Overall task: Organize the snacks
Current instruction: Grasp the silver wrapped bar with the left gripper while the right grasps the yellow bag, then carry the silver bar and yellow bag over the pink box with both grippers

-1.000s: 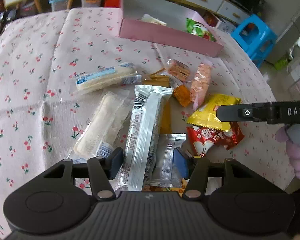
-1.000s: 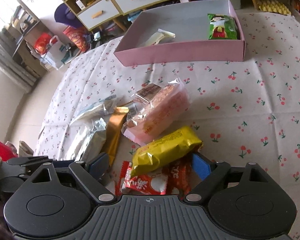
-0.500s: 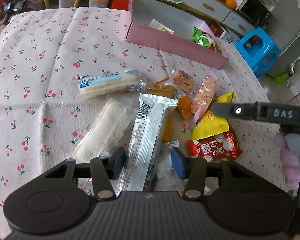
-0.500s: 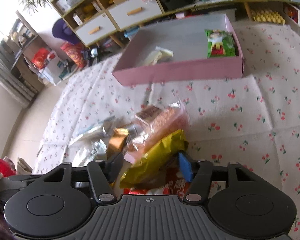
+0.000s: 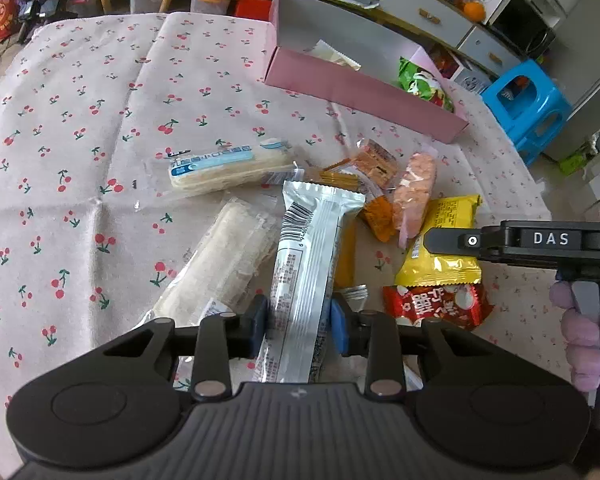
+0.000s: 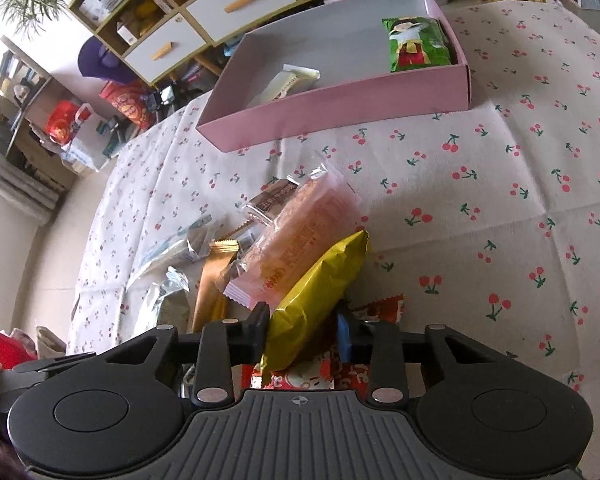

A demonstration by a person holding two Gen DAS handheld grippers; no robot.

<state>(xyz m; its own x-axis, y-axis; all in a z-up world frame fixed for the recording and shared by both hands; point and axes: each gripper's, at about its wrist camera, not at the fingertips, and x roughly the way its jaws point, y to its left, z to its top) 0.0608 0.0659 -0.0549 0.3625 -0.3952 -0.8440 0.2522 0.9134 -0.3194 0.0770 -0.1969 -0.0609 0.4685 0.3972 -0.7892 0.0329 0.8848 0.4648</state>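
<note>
Snacks: left gripper (image 5: 299,322) clamps the silver bar (image 5: 308,264); only the right view shows the right gripper (image 6: 303,330) pinching the yellow packet (image 6: 316,300).

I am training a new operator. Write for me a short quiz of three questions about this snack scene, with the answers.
1. True or false: the left claw is shut on the silver packet.
2. What does the right claw grip? A) red packet B) yellow packet C) green packet
3. Name the colour of the box.

Key: 1. True. 2. B, the yellow packet. 3. Pink.
</note>
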